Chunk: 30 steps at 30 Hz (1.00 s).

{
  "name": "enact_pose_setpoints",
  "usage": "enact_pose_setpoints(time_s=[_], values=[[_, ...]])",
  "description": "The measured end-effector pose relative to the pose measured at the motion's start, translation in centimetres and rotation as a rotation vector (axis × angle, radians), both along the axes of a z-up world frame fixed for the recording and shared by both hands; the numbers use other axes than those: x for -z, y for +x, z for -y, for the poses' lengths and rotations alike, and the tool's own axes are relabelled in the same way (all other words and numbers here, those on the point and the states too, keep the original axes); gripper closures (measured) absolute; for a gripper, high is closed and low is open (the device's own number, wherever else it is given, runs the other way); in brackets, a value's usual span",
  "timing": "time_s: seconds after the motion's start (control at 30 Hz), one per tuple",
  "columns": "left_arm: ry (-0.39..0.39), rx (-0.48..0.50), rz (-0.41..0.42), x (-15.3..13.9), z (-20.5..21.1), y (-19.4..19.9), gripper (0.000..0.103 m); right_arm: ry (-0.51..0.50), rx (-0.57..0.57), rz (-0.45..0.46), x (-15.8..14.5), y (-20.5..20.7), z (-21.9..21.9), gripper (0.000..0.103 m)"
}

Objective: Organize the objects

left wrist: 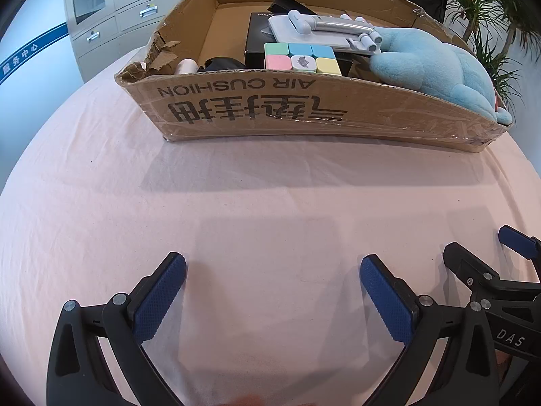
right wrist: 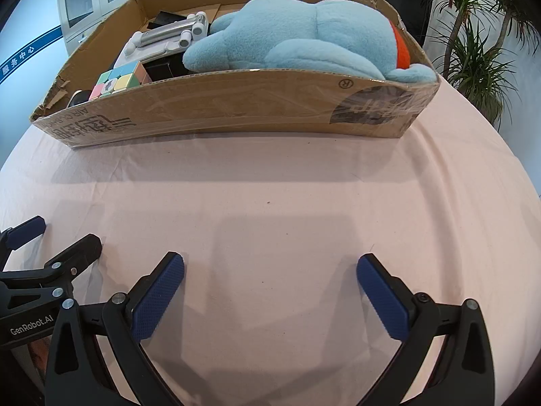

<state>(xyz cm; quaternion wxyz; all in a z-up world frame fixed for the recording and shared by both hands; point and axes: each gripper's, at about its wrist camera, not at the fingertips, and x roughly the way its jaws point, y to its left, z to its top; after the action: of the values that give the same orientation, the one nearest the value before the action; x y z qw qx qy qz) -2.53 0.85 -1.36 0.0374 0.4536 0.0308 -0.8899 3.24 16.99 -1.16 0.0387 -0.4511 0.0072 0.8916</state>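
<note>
A cardboard box [left wrist: 257, 108] sits on the worktop [left wrist: 236, 203] toward 12 o'clock. Inside it, a plush toy [left wrist: 436, 67] fills the 3 o'clock end, a puzzle cube [left wrist: 302, 58] stands against the near wall, and a phone stand [left wrist: 324, 30] lies on a flat case [left wrist: 257, 34] behind the cube. A cabinet [left wrist: 115, 10] stands at 10 o'clock, and plants [left wrist: 487, 10] at 2 o'clock.

The cardboard box [left wrist: 304, 111] wall hides the black box's [left wrist: 257, 39] lower part.
</note>
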Motion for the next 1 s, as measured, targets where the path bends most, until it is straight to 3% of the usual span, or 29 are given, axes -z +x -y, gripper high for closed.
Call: enact_pose_setpoints(time_s=[1.0], values=[[0.001, -0.001, 0.0, 0.01, 0.17, -0.02, 0.0, 0.0, 0.003, -0.001, 0.07, -0.01, 0.11, 0.001]])
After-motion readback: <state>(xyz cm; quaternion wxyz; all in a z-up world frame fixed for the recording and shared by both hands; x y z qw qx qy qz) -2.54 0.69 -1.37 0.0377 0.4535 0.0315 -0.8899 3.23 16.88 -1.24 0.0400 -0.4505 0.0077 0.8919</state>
